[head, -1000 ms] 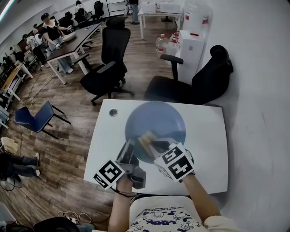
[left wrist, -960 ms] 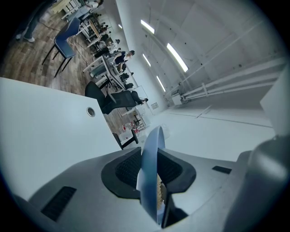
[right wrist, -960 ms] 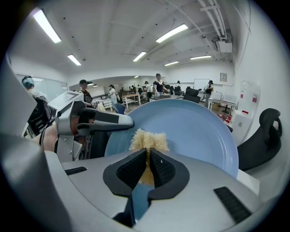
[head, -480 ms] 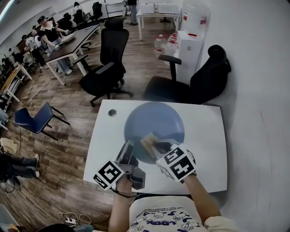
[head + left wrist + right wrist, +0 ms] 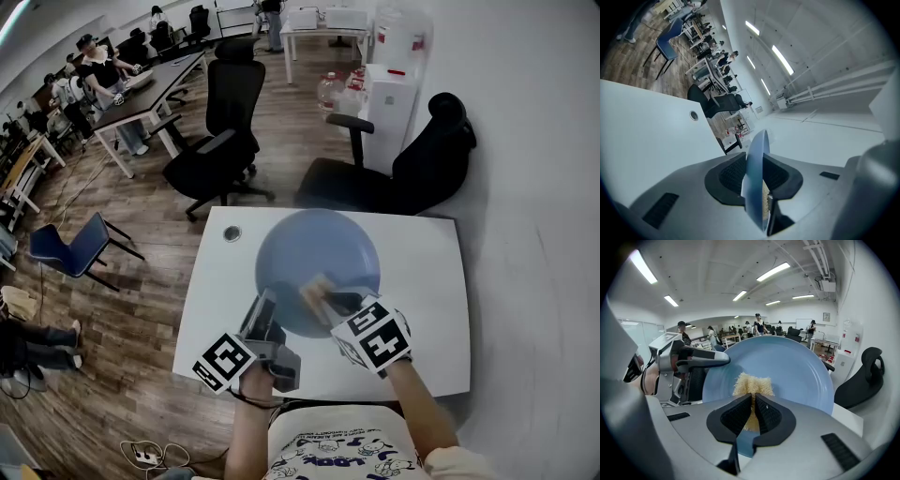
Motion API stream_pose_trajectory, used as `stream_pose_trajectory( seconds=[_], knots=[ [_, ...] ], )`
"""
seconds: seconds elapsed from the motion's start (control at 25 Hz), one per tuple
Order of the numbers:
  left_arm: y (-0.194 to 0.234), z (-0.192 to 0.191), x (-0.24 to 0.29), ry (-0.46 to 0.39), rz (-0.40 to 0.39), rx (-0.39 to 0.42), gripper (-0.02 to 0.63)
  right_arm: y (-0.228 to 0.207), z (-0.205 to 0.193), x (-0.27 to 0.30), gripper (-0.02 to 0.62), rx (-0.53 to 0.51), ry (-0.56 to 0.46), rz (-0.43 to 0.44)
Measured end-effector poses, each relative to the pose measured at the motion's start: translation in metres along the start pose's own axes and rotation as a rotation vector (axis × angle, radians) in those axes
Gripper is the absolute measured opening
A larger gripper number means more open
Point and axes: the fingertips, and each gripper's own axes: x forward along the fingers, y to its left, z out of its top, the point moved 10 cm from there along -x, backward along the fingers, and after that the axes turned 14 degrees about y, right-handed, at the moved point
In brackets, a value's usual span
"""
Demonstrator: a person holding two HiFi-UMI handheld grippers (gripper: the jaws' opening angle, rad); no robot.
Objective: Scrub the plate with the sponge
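Note:
A round blue plate [image 5: 319,253] is held tilted up over the white table [image 5: 427,309]. My left gripper [image 5: 266,309] is shut on the plate's near left rim; in the left gripper view the plate [image 5: 756,180] stands edge-on between the jaws. My right gripper [image 5: 330,302] is shut on a tan sponge [image 5: 314,291] pressed against the plate's face. In the right gripper view the sponge [image 5: 751,386] pokes out past the jaws onto the plate [image 5: 787,373], and the left gripper [image 5: 682,369] shows at the plate's left edge.
A round cable hole [image 5: 232,233] sits in the table's far left corner. Black office chairs [image 5: 398,178] stand just beyond the table, and a white cabinet [image 5: 391,98] with bottles beside it stands farther back. People sit at desks [image 5: 141,89] in the far left.
My right gripper and the sponge have slid a little to the right across the plate. The left gripper and the plate have hardly moved.

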Motion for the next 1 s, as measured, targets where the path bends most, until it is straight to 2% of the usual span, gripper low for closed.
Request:
stream_pose_trajectory(
  seconds=[1.0],
  knots=[
    [-0.002,0.011,-0.003,-0.002,-0.007,0.030,0.087,-0.028,-0.006,-0.003,0.038,0.087,0.015,-0.064]
  ],
)
